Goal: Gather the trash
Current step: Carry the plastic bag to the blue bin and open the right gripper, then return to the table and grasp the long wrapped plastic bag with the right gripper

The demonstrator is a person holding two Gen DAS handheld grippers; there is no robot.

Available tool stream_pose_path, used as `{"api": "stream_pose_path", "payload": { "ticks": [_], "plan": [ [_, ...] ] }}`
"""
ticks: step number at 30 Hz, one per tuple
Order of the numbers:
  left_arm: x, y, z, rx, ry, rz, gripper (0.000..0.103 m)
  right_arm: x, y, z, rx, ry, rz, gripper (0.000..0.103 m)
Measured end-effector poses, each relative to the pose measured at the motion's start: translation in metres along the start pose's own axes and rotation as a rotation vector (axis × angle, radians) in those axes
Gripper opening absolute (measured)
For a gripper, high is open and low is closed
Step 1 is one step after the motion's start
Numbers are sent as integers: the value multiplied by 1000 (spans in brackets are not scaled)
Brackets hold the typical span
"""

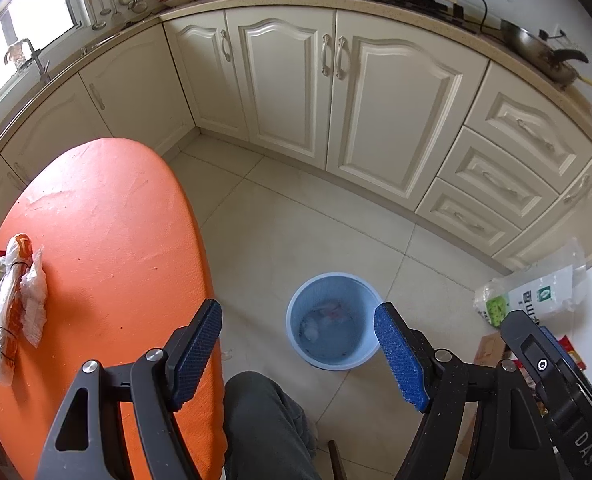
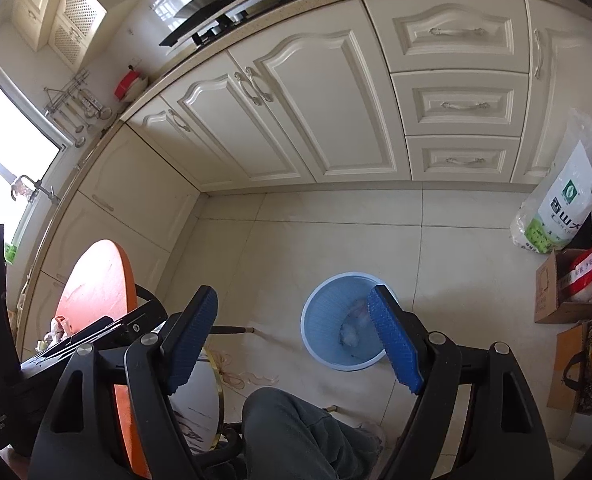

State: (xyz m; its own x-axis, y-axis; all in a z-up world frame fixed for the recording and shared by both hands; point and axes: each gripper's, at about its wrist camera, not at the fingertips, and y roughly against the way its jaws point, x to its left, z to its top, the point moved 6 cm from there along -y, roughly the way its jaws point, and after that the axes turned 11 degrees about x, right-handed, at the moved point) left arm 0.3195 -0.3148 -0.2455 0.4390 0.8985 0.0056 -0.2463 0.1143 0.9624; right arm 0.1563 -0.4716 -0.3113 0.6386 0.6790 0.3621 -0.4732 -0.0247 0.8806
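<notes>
Two grippers hang over a kitchen floor, and both point down toward a round blue bin (image 1: 333, 321) that stands on the pale tiles. Take the bin as the middle of everything. The left gripper (image 1: 298, 350) has its blue pads spread wide with nothing between them; one pad sits to the left of the bin and the other just covers the bin's right rim. The right gripper (image 2: 294, 340) is spread wide too and holds nothing, and its right pad hides part of the bin's right side. Inside the bin lie some crumpled white bits of trash (image 2: 350, 334), down at the bottom. To the left of the bin is a round orange table (image 1: 108, 232). On the far left side of that table, well apart from the bin, lies a bundle of wrappers and thin plastic bags (image 1: 14, 304). Below the bin in both views a knee in dark trousers (image 1: 264, 420) pokes up. To the right of the bin, near the wall, a white and green sack (image 2: 564, 204) stands on the floor, and beside it a brown box (image 2: 552, 288) holds a red bag. Behind the bin runs a row of cream cupboards (image 1: 296, 92) with curly doors and drawers.
</notes>
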Motion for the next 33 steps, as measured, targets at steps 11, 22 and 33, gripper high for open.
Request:
{"api": "stream_pose_path", "payload": {
  "ticks": [11,22,33],
  "plan": [
    [37,49,-37,-79,57,4,75,39,31,-19,-50,73,29,80],
    [128,108,-121,-179,200,-2,77,125,61,-70,-95,232,70,90],
    [250,135,-210,-204,474,56,80,241,39,-130,-16,454,148,93]
  ]
}}
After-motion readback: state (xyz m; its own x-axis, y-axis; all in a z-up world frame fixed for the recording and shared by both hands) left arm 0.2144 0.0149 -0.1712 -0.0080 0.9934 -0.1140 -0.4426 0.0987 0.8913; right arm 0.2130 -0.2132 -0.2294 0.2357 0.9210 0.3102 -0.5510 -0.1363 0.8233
